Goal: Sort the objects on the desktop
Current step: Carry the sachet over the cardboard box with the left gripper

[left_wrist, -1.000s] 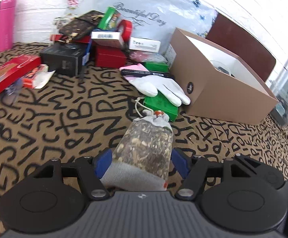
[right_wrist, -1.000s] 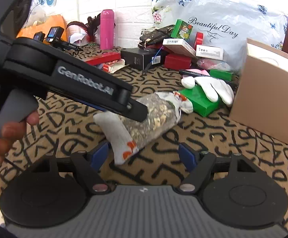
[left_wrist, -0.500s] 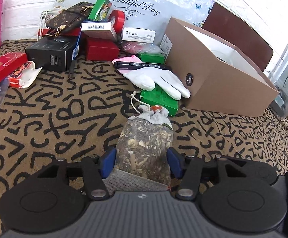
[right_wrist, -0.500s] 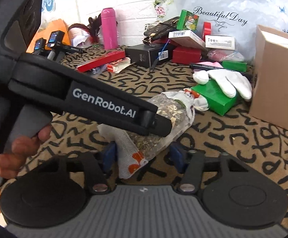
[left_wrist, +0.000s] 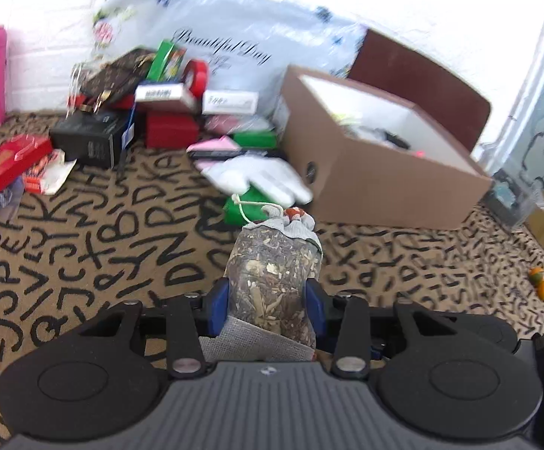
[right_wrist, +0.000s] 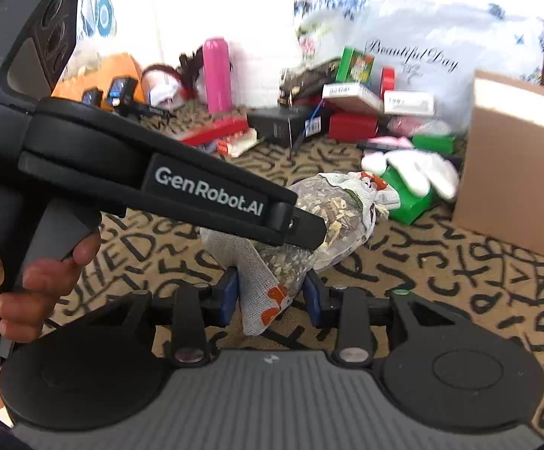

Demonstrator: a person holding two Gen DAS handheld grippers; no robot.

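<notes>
Clear-fronted grey fabric herb pouch (left_wrist: 273, 285), off the patterned tabletop (left_wrist: 84, 247), now clamped by closing left gripper (left_wrist: 268, 300) and right gripper (right_wrist: 270, 292); brown cardboard box (left_wrist: 376, 187) waits at two o'clock.

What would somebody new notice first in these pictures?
Front and centre, both grippers' jaws are closing on one drawstring pouch of dried herbs: the left gripper round its middle, the right gripper on its grey bottom corner. Behind it, an open cardboard box stands beside a white glove.
</notes>
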